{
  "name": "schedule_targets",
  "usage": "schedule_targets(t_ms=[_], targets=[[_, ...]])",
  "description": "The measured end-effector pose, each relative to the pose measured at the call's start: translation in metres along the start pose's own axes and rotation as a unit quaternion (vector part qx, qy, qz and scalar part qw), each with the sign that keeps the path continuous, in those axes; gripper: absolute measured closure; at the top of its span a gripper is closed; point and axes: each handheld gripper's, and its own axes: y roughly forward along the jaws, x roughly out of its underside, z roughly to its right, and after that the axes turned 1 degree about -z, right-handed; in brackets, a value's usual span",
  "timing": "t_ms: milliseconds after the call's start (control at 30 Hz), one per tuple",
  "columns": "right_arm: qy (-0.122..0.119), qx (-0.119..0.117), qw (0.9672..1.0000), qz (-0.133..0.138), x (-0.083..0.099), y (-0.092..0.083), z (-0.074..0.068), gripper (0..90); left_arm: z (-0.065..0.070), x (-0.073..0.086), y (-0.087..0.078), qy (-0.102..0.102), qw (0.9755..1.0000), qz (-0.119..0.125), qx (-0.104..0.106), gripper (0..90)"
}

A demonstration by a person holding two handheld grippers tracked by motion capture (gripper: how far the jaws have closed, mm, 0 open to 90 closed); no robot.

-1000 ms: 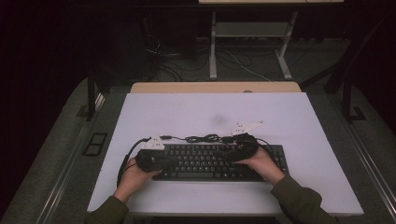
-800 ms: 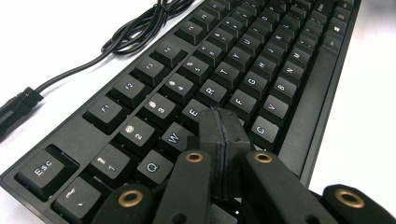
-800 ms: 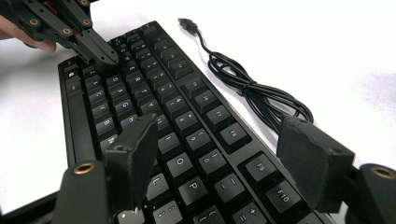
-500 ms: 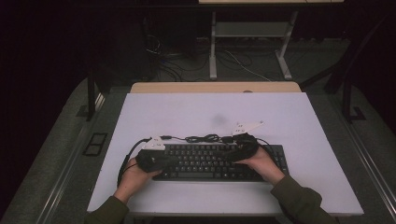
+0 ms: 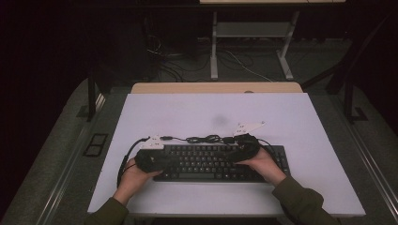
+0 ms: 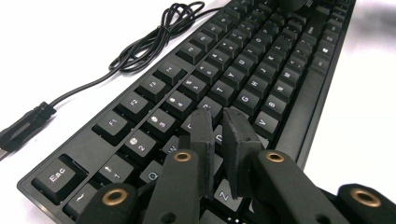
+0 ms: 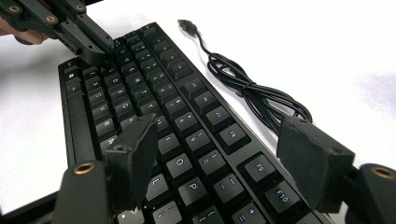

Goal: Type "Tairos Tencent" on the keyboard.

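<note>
A black keyboard (image 5: 211, 163) (image 6: 261, 60) (image 7: 140, 88) lies on the white tabletop (image 5: 211, 112), and its bundled black cable (image 5: 206, 138) (image 6: 149, 37) (image 7: 254, 93) rests just behind it. My left gripper (image 5: 170, 161) (image 6: 217, 116) hovers low over the keys at the keyboard's left end. Its jaws have just been opening; they stand a narrow gap apart with nothing between them. My right gripper (image 5: 233, 157) (image 7: 222, 126) stands open wide over the keys at the right, holding nothing. The right gripper view also catches the left gripper (image 7: 100, 51) farther off.
The cable's USB plug (image 6: 23, 128) (image 7: 187, 23) lies loose on the tabletop behind the keyboard's left end. A wooden table edge (image 5: 216, 87) adjoins the far side, with metal legs (image 5: 214, 47) and floor cables beyond. The table's front edge runs just before the keyboard.
</note>
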Motion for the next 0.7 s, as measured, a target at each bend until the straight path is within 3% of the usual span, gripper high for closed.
schedule_targets(t_ms=[333, 567, 700], targets=[[0.000, 0.000, 1.0000, 0.000, 0.000, -0.001, 0.001, 28.8, 0.007, -0.002, -0.002, -0.001, 0.9999, 0.006, 0.010, 72.6], [0.001, -0.001, 1.0000, 0.002, 0.000, -0.002, 0.001, 28.7, 0.017, -0.005, -0.006, 0.002, 0.9998, 0.016, 0.015, 73.6], [0.001, 0.000, 1.0000, 0.003, 0.000, -0.002, 0.001, 28.7, 0.021, -0.006, -0.003, 0.006, 0.9997, 0.010, 0.023, 79.7]])
